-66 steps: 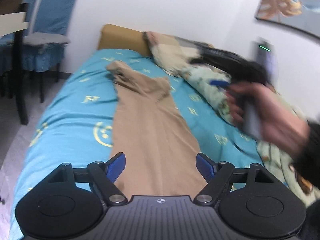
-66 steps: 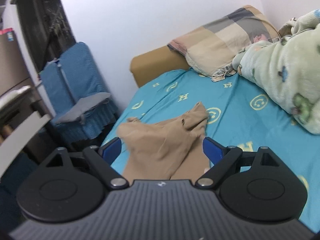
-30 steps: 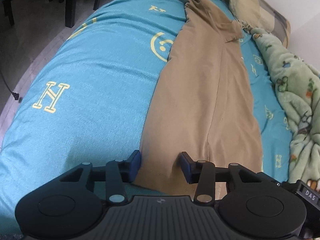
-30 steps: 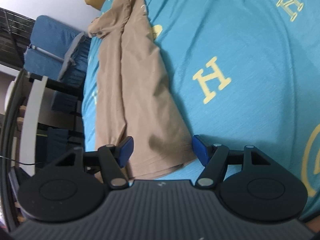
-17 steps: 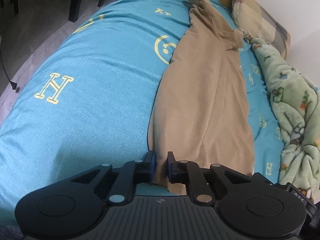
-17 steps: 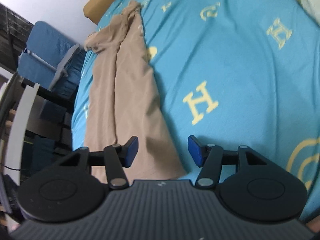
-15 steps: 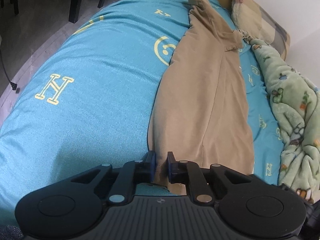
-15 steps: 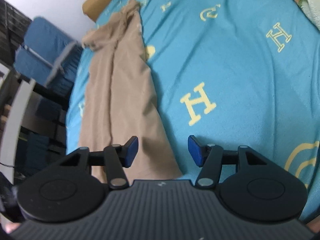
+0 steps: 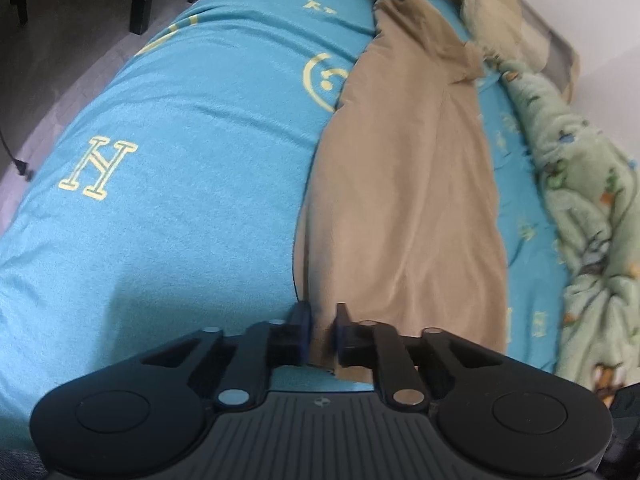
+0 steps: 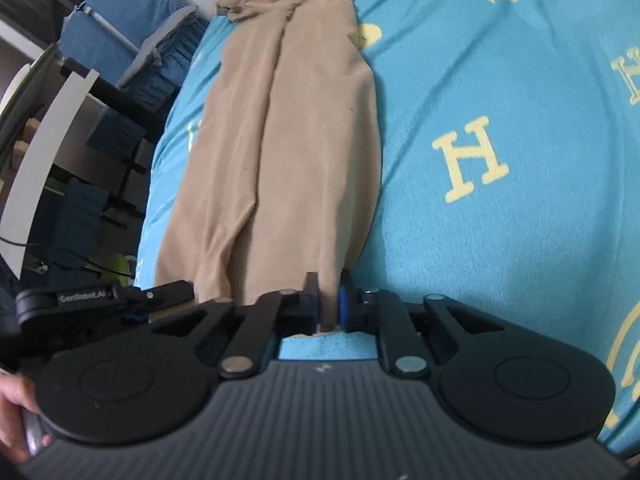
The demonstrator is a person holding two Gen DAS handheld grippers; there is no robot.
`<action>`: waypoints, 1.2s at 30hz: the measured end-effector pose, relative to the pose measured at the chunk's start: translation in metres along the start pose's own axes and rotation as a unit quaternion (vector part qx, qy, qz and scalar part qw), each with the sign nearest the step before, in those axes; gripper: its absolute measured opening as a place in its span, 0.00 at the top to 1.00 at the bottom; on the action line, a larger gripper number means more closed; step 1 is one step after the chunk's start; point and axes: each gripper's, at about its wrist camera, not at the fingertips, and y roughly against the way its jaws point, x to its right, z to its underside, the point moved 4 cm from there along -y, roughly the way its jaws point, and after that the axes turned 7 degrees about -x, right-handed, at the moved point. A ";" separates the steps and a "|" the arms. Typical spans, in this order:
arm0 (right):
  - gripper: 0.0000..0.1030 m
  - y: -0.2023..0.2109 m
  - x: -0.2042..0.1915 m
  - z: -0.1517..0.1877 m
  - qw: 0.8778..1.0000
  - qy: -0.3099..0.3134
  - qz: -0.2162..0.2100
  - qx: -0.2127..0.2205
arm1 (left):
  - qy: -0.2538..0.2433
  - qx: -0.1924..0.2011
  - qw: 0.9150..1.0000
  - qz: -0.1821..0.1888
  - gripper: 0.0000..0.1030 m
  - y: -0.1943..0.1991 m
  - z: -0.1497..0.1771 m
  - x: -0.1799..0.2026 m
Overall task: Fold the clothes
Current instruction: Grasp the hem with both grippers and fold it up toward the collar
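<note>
1. While your two grippers sit side by side at the near hem, the tan garment (image 9: 404, 184) lies long and narrow on the teal sheet (image 9: 192, 168), running away from you toward the pillow (image 9: 516, 28).
2. Your left gripper (image 9: 321, 326) is at the garment's near left corner. Its jaws are closing, nearly together, with a thin fold of tan cloth pinched between the pads.
3. Your right gripper (image 10: 329, 306) is at the garment's near right corner. Its jaws are all but closed, blue pads pressed on the hem edge; cloth shows between them.
4. From the right wrist view, your left gripper's body shows just left of the garment's hem, and part of your hand (image 10: 14, 396) is visible at the frame's left edge.
5. Garment's far end is bunched and wrinkled, close to the pillow; a long crease runs down its middle.
6. Right of the garment in the left wrist view: a strip of bare sheet, then a green patterned blanket (image 9: 580, 216), heaped.
7. Left of the garment in the right wrist view, past the bed's edge: a blue-covered chair (image 10: 132, 32).
8. Sheet around the garment carries yellow H letters and smiley marks.
</note>
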 end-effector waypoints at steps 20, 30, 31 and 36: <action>0.92 0.194 -0.006 0.035 0.968 -0.049 -0.159 0.187 | -0.021 0.109 0.967 0.231 0.92 0.168 0.075 0.076; 0.92 0.169 0.006 -0.027 0.963 -0.092 -0.122 0.224 | -0.090 0.145 0.975 0.144 0.92 0.135 0.011 0.129; 0.92 0.161 0.002 -0.043 0.963 -0.088 -0.115 0.228 | -0.095 0.156 0.974 0.136 0.92 0.128 -0.004 0.135; 0.92 0.116 -0.015 -0.119 0.965 -0.053 -0.068 0.249 | -0.116 0.204 0.966 0.111 0.92 0.086 -0.076 0.150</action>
